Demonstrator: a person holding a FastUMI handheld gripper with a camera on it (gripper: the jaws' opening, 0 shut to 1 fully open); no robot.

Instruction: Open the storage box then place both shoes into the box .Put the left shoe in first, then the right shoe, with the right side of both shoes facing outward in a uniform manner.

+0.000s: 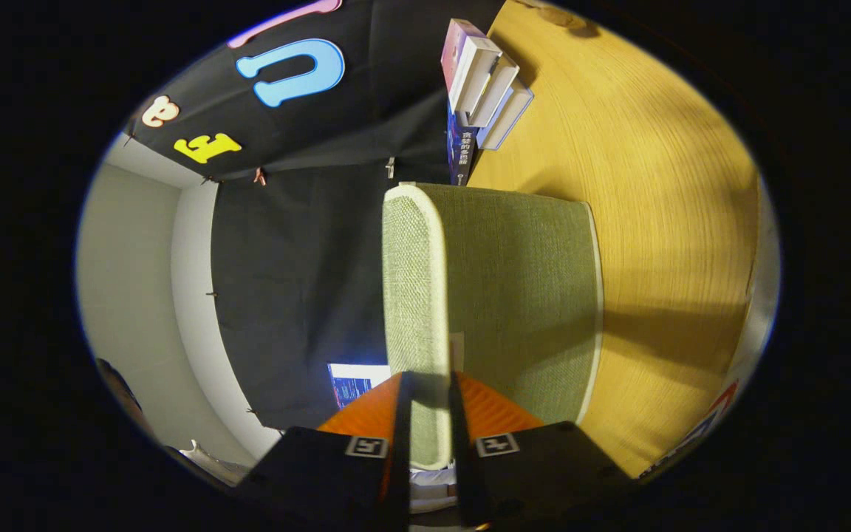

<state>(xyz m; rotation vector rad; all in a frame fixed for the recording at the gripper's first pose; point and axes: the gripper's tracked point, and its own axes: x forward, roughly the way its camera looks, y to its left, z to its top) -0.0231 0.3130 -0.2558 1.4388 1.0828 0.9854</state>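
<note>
We find the tongs (pixel 429 414) rolled sideways, fingers nearly closed on the pale edge of the green fabric storage box (pixel 514 295) lid, prob. to swing it open. Box stands on the desk (pixel 662 185); books (pixel 484 81) lie well beyond.

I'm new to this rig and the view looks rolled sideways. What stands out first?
A green fabric storage box with a pale rim sits on the wooden table, just ahead of the gripper. The gripper's fingers straddle the box's white-edged lid, narrowly apart; whether both press on it is unclear. Beyond the box, a stack of books and small white boxes stands by the black cloth wall.
</note>
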